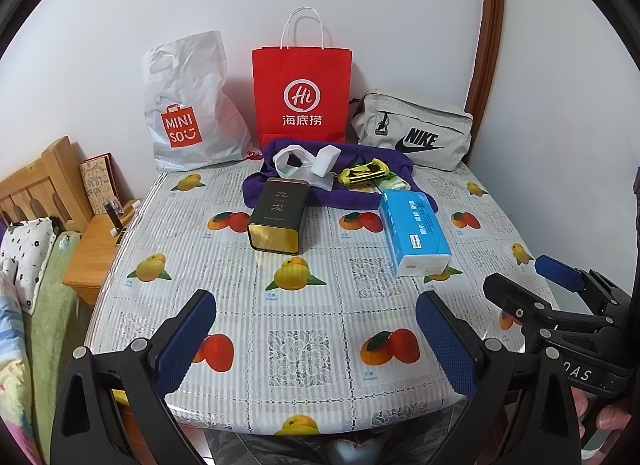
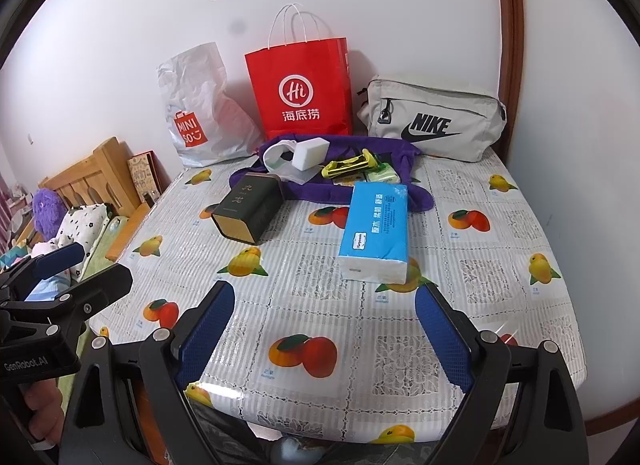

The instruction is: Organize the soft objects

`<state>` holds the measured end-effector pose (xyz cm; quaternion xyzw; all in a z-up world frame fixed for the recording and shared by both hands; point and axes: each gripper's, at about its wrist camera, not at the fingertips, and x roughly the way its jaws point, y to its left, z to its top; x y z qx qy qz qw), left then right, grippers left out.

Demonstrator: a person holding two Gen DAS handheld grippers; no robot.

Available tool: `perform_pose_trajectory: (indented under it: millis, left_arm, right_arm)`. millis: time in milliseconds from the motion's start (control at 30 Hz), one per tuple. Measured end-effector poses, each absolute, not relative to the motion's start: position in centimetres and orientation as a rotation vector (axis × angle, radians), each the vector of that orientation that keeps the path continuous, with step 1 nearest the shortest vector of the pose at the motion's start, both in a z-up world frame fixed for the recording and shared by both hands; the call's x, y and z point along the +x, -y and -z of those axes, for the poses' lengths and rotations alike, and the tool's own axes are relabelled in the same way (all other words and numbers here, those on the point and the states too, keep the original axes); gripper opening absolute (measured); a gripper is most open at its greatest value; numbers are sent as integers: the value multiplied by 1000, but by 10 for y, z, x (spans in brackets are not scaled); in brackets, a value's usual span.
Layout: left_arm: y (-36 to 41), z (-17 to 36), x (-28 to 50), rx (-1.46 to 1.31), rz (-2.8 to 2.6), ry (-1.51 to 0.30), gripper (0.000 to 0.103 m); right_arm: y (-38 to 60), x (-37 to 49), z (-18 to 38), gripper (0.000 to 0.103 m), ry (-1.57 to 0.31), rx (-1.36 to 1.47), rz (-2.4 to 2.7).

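My left gripper [image 1: 316,341] has its fingers wide apart, and nothing is between them. My right gripper [image 2: 324,337] is wide apart too, and empty. Both hang over the near edge of the table [image 1: 304,305].

Far back lies a purple cloth [image 1: 360,193] with a white sponge [image 1: 326,159], a white sock [image 1: 290,161] and a yellow thing [image 1: 364,173] on top. A dark tin [image 1: 278,217] lies near the cloth on the left. A blue tissue pack [image 1: 414,231] lies on the right. By the wall stand a white bag [image 1: 188,105], a red bag [image 1: 302,93] and a grey pouch [image 1: 416,131].
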<state>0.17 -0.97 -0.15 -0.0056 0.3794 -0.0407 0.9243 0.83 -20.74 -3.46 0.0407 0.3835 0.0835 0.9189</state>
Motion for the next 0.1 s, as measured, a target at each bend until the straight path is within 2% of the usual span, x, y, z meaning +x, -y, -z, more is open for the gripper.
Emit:
perform_pose_trajectory:
  millis: [100]
  left_arm:
    - [10, 2, 1, -9, 82, -776, 101]
  right_arm:
    - [207, 8, 35, 91, -787, 86, -176]
